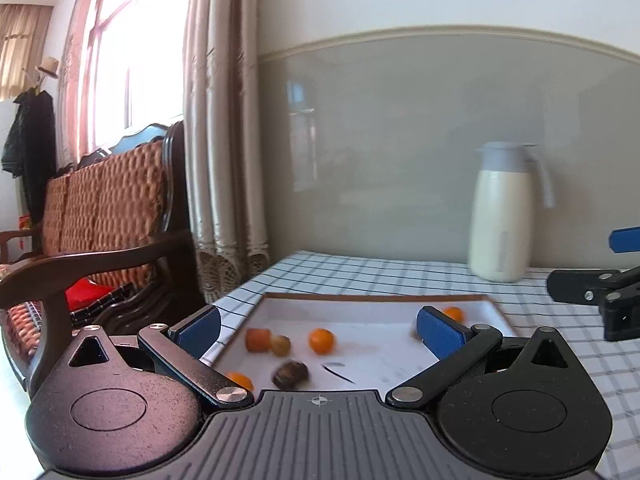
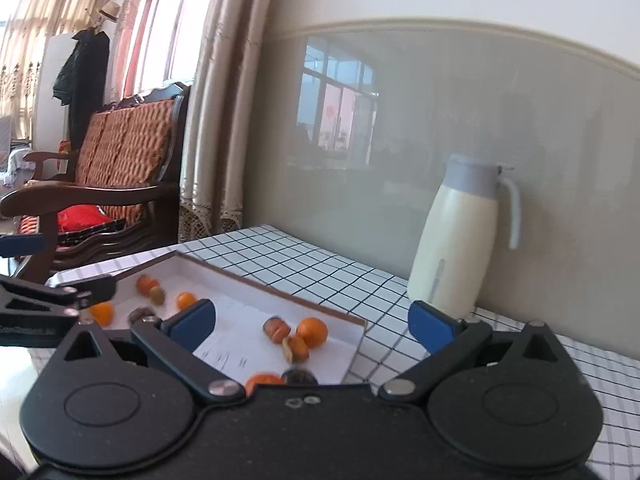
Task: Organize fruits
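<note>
1. Left wrist view: The left hand-held gripper (image 1: 318,326) hovers over the near edge of the white tray (image 1: 376,300), which lies on the checked worktop (image 1: 400,276). Its jaws are spread wide and hold nothing. Small orange fruits (image 1: 321,341) and a dark fruit (image 1: 290,374) lie scattered on the tray floor, apart from one another.
2. Judged step: approach one fruit. Centre a single fruit between the blue pads (image 1: 438,330), descend vertically, and close gently; round fruit is likely to roll.
3. Right wrist view: The right hand-held gripper (image 2: 312,322) is also spread wide and empty, poised above the tray's near right corner (image 2: 356,344). A cluster of orange fruits (image 2: 312,332) lies just ahead of it.
4. The cream jug (image 2: 456,248) stands against the wall, well apart from the tray.
5. Keep both tools separated to avoid collision.
</note>
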A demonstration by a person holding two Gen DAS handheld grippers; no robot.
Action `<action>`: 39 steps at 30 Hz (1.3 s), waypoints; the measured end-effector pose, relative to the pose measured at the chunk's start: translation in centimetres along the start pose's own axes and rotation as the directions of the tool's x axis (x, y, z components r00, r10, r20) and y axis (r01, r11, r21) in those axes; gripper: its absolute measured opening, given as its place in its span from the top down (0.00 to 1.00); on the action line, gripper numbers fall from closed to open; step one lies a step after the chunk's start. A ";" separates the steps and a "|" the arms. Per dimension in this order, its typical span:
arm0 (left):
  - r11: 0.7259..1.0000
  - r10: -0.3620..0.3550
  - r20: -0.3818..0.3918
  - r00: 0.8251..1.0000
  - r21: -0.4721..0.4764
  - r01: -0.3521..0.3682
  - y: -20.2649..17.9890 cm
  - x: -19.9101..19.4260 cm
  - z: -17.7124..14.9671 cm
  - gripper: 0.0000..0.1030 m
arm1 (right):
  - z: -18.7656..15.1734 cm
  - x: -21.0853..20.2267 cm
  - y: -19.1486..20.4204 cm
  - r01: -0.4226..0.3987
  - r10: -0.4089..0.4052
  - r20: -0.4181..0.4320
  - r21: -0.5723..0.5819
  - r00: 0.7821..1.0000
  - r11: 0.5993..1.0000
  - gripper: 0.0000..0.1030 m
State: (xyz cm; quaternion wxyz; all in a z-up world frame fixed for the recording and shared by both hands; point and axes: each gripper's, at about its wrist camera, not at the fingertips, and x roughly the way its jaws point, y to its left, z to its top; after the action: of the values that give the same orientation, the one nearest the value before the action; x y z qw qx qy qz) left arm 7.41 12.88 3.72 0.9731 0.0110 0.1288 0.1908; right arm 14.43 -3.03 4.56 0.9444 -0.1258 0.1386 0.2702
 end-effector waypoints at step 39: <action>0.995 -0.082 0.075 0.994 -0.043 0.085 -0.7 -11.6 -6.7 0.00 | -8.7 -9.2 2.6 0.128 -0.127 0.098 -0.009 0.987 0.992 0.06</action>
State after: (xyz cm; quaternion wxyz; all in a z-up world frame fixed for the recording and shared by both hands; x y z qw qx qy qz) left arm -4.44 7.67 0.08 0.9843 -0.0097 0.0891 0.1522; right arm 3.84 -7.98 -0.93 0.9644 -0.1286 0.0822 0.2160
